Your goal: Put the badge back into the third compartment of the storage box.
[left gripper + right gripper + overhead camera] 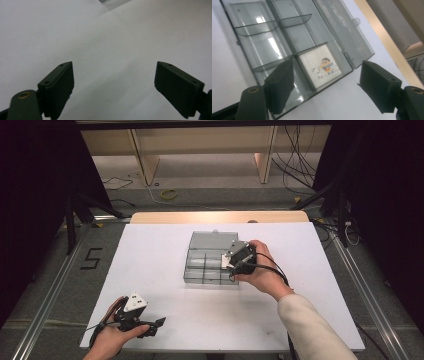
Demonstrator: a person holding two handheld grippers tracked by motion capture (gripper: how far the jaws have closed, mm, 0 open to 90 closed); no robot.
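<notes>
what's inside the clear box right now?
One white square card with a cartoon figure lies in a corner compartment of the box. Other visible compartments look empty; the right gripper's jaw covers part.

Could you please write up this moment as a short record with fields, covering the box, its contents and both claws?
Surface: white table top
Box: clear grey plastic compartment box, lid open and lying flat
Contents: square white card with a cartoon figure, lying in one corner compartment; the other compartments in view look empty
Right claw: open, above the box, holding nothing
Left claw: open, over bare table, apart from the box
</notes>
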